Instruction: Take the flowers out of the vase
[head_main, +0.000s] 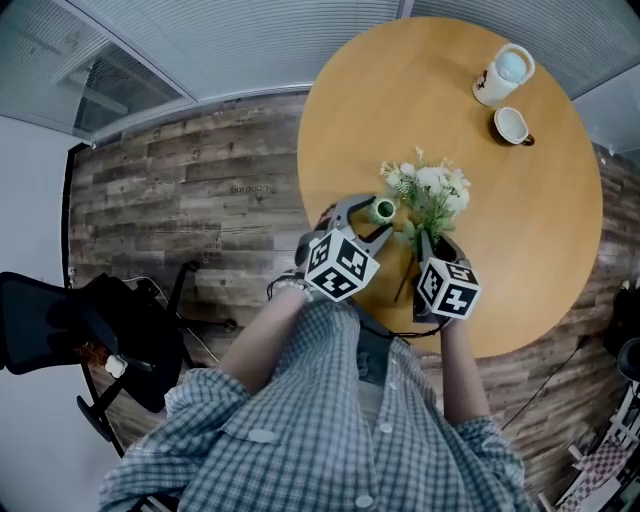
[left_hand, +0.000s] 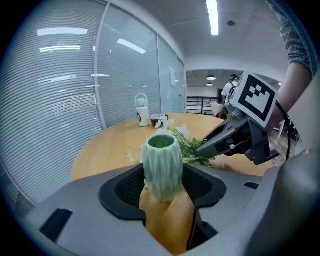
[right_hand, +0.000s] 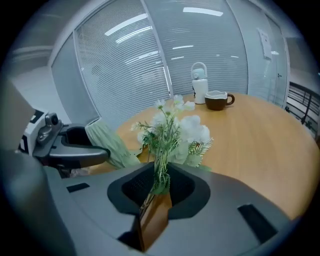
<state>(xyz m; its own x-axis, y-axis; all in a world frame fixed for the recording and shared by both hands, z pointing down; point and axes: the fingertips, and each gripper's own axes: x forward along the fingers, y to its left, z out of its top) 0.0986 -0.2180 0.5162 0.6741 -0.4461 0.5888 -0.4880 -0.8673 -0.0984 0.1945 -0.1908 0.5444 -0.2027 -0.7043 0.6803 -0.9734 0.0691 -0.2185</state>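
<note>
Plank floor (head_main: 200, 210) and glass walls (head_main: 250, 40) surround a round wooden counter (head_main: 540, 230) in the head view. Over its near edge the left gripper (head_main: 366, 218) clasps a small green vase (head_main: 383, 210). Just to its right, the right gripper (head_main: 432, 245) carries the flowers (head_main: 432, 190), their white blooms spreading toward the far side. A white jug (head_main: 503, 73) and a cup (head_main: 511, 125) stand well apart at the far right, clear of the work.

From the left gripper view, the wide-set jaws press on both sides of the upright vase. That grip probably steadies it so the stems can come free without tipping it. Its mouth is empty. Whether its base rests on the counter I cannot tell. Beyond it the flowers sit low over the counter at the right gripper's tip.

From the right gripper view, the jaws stand almost together, pinching the thin bundle of stems low down, with leaves and blooms fanning out past them. The vase shows at the left, separate from the bouquet. The removal looks done, and laying the flowers on the counter seems the likely next step.
</note>
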